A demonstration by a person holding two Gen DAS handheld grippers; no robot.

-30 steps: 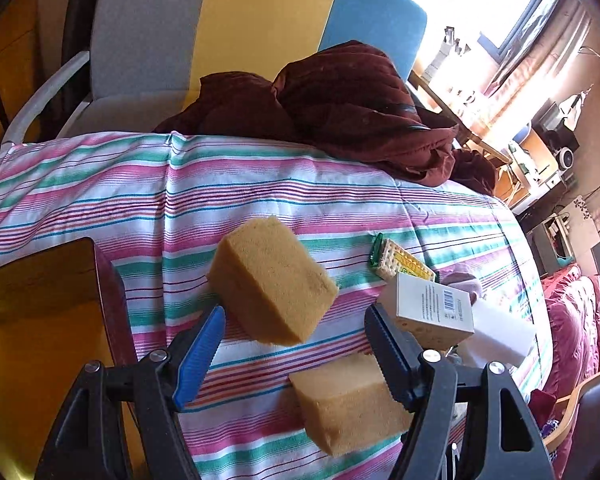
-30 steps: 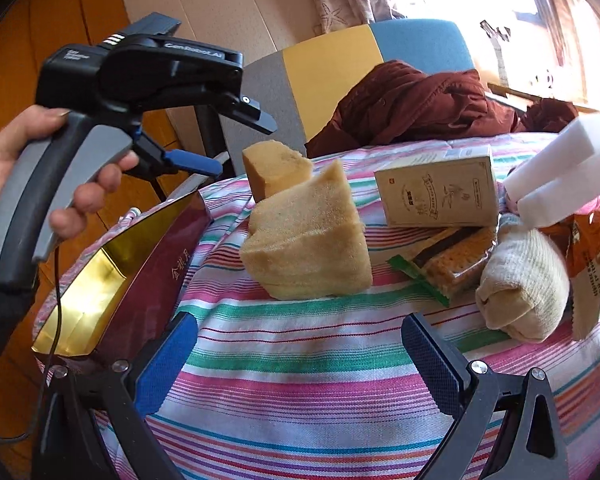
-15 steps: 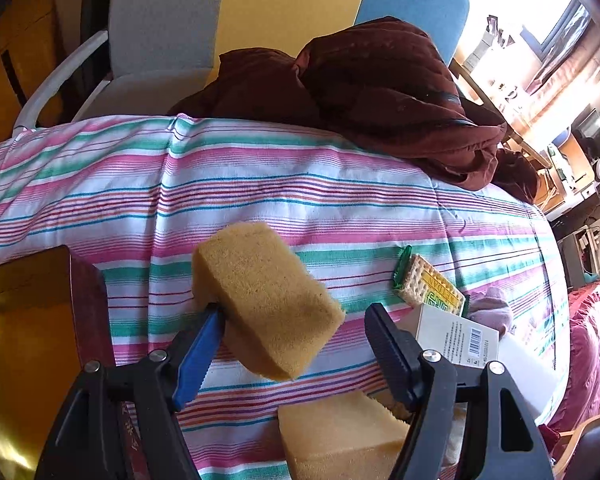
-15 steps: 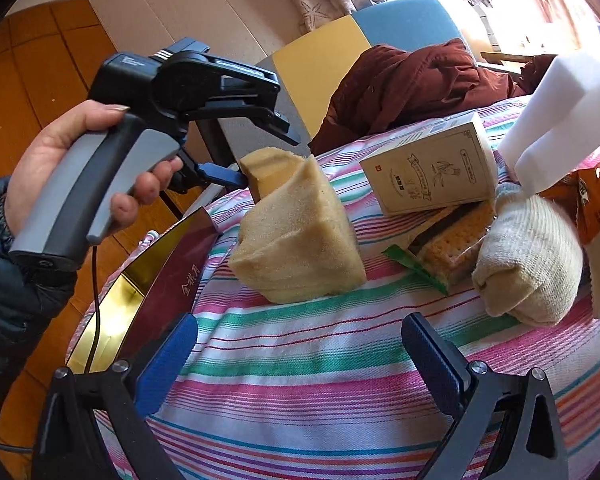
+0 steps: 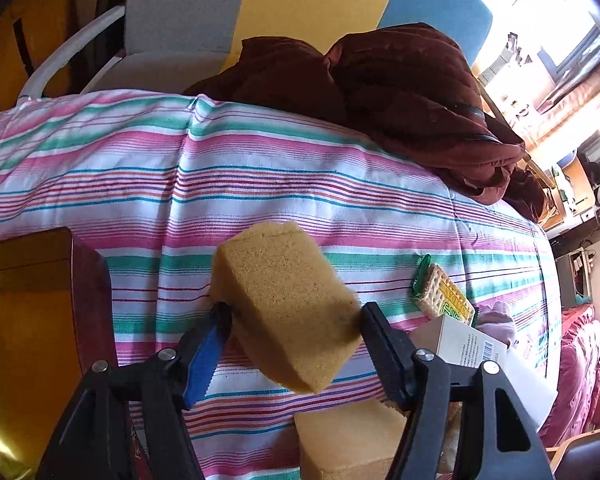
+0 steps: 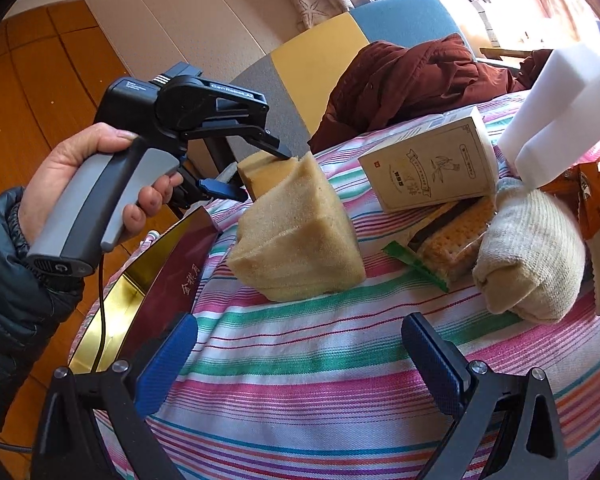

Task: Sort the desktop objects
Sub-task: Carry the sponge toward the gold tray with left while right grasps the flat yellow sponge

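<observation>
**Item: far sponge, left tongs on it**

We logged the far sponge [image 5: 288,304] between the left gripper [image 5: 294,320] fingers, long axis slanting away to the far left, jaws narrowed onto its sides. The gold box [image 5: 24,320] sat just left. The right gripper [image 6: 296,360] hung wide and empty, near the second sponge [image 6: 300,240].

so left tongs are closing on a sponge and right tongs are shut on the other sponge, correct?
Not quite. The right tongs are open and empty, short of the near sponge, as the right wrist view shows. The left tongs do have a sponge between their fingers.
</observation>
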